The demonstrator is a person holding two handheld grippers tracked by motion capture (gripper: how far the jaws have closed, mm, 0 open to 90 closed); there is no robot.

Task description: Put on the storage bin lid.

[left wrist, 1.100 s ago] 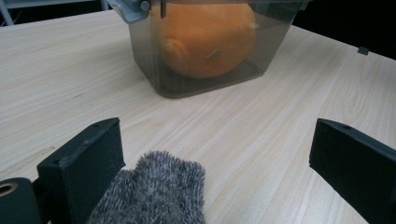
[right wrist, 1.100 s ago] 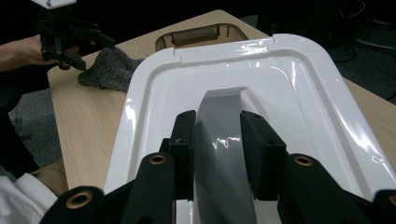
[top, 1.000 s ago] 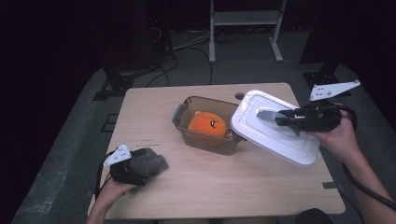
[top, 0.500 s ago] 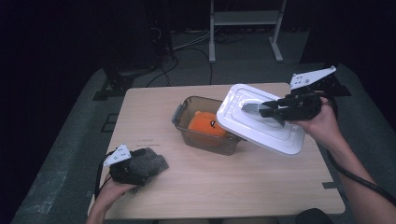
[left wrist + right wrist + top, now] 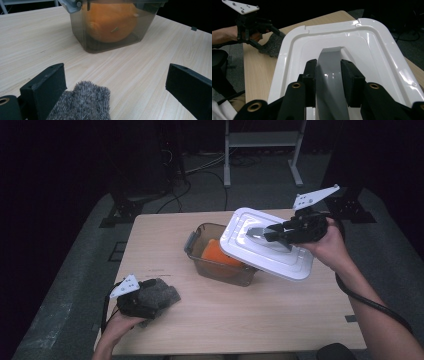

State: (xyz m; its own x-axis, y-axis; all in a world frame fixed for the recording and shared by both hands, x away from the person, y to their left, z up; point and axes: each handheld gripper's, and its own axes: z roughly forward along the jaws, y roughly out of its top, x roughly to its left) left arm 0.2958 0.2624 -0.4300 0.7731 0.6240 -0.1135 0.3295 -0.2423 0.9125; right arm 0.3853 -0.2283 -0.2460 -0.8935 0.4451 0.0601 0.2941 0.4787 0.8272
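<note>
Right gripper (image 5: 260,234): jaws clamped on white lid's (image 5: 267,251) grey handle (image 5: 331,82), tilted above container (image 5: 220,265). Left gripper (image 5: 116,85): jaws open, near-left tabletop (image 5: 240,320) corner.

Both black tools, left tool (image 5: 145,297) and right tool (image 5: 272,232), carry grey three-cornered plates and trailing black cables.

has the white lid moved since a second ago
Yes. The white lid, held by its grey handle in the right gripper, has shifted left and now overhangs the clear container with the orange fruit.
</note>
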